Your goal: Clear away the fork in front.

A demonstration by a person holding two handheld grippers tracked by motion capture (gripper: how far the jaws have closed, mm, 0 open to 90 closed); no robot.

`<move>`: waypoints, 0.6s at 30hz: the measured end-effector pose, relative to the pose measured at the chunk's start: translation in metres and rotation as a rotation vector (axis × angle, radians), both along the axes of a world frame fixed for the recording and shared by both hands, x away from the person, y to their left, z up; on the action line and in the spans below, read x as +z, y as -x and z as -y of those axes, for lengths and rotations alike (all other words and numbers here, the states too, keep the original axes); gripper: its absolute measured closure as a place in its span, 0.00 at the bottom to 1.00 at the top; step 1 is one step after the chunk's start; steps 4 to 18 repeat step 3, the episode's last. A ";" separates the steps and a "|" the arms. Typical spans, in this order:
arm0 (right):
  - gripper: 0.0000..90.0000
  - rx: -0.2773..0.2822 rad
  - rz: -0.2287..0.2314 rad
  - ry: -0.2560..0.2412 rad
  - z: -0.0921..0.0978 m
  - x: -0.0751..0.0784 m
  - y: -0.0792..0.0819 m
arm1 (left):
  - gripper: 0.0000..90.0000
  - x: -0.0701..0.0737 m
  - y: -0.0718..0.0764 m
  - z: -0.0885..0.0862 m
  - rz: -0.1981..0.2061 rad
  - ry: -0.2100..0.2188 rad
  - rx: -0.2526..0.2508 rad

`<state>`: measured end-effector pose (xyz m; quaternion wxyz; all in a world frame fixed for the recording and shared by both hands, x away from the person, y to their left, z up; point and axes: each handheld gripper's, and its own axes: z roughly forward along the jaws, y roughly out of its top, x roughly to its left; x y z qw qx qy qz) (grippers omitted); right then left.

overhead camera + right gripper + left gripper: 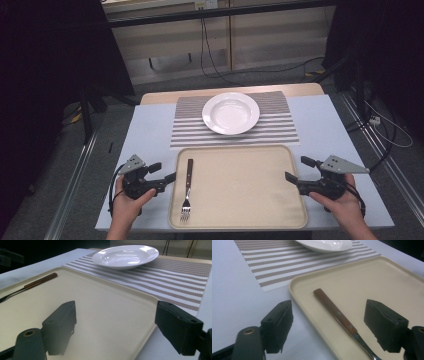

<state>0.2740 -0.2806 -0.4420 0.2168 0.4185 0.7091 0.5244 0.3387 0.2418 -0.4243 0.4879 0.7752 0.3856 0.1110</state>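
Lying between parted jaws: fork (pixel 336 312)

The high view looks forward and down on the tray (pixel 260 200) from above my side. My gripper views sit low beside the tray's opposite edges, facing across it; both share the tray.

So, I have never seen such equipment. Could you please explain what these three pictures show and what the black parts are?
A person sits at a table and holds a hand tool in each hand: the left gripper and the right gripper. Each has two black jaws, now open and holding nothing. One picture comes from a camera above the table; the other two come from cameras riding on each gripper, looking along its jaws. On the table lie a beige tray with a wooden-handled fork in it, and a striped placemat with an empty white plate on it.
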 end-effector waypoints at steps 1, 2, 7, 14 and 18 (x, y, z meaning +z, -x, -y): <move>0.19 0.000 -0.002 0.001 0.001 -0.001 -0.001 | 0.25 0.000 0.000 0.000 0.000 0.005 0.002; 0.19 0.000 -0.004 0.002 0.001 -0.002 -0.001 | 0.23 0.000 0.000 0.000 -0.002 0.010 0.003; 0.19 -0.001 -0.005 0.005 0.001 -0.003 -0.001 | 0.22 0.000 0.000 0.000 -0.002 0.009 0.002; 0.19 -0.001 -0.005 0.005 0.001 -0.003 -0.001 | 0.22 0.000 0.000 0.000 -0.002 0.009 0.002; 0.19 -0.001 -0.005 0.005 0.001 -0.003 -0.001 | 0.22 0.000 0.000 0.000 -0.002 0.009 0.002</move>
